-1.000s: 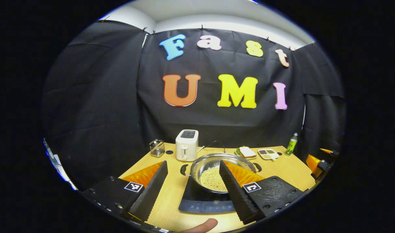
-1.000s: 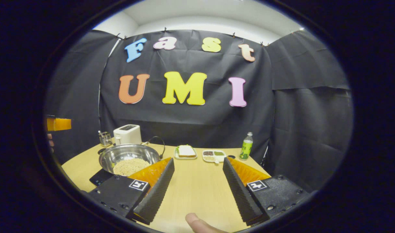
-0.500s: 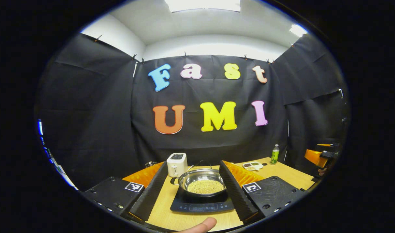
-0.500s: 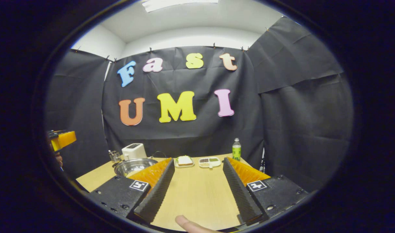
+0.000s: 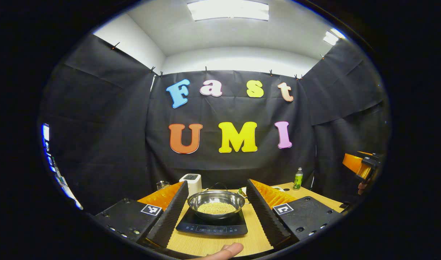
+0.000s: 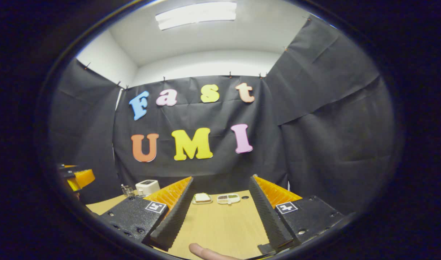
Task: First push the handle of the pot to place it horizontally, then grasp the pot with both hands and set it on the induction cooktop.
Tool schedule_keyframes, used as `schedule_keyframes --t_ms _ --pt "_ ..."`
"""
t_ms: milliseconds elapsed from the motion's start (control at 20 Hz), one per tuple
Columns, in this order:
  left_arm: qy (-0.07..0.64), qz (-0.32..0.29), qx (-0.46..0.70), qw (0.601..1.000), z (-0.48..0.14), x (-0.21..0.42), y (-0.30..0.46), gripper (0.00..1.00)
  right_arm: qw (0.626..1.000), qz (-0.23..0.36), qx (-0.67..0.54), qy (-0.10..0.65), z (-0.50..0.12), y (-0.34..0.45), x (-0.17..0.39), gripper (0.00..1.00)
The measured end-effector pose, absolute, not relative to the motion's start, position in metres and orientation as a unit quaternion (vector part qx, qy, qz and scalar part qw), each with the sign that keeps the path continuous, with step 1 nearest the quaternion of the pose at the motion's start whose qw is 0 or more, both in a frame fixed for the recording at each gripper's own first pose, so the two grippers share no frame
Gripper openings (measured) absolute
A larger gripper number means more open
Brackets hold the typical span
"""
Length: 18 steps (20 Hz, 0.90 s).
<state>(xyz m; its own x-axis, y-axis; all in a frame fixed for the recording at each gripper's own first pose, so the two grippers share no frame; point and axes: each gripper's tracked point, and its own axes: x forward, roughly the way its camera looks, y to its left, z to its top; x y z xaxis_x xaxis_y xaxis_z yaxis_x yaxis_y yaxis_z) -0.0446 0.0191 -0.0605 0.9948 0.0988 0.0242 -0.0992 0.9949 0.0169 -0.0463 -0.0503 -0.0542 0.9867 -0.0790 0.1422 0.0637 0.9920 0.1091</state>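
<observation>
Since the pot already sits on the induction cooktop, ahead between my left hand-held gripper's spread, empty fingers, I judge the step is simply withdrawing: I should back both straight off, brushing nothing. My right hand-held gripper gapes empty over the counter. Left to right I count one toaster, one pot, one cooktop, one bottle.

No readable text; the cooktop panel markings are too small
</observation>
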Motion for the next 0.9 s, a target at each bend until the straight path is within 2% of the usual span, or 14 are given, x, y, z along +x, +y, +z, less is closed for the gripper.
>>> schedule_keyframes --t_ms 100,250,350,500,900 --pt "-0.01 0.05 0.001 0.999 -0.058 -0.049 0.022 0.96 0.997 -0.025 0.053 -0.058 -0.062 -0.049 -0.047 0.92" --pt "-0.022 0.068 -0.011 0.997 -0.047 -0.054 0.034 0.96 0.997 -0.007 0.05 -0.049 -0.062 -0.044 -0.048 0.92" --pt "-0.028 0.054 -0.023 0.998 -0.045 -0.055 0.029 0.95 0.998 0.001 0.043 -0.052 -0.06 -0.041 -0.052 0.92" --pt "-0.029 0.03 -0.033 0.999 -0.046 -0.057 0.021 0.95 0.997 -0.006 0.042 -0.067 -0.052 -0.04 -0.055 0.93" --pt "-0.022 0.035 -0.027 0.999 -0.052 -0.055 0.021 0.95 0.996 0.001 0.026 -0.082 -0.05 -0.032 -0.07 0.92"
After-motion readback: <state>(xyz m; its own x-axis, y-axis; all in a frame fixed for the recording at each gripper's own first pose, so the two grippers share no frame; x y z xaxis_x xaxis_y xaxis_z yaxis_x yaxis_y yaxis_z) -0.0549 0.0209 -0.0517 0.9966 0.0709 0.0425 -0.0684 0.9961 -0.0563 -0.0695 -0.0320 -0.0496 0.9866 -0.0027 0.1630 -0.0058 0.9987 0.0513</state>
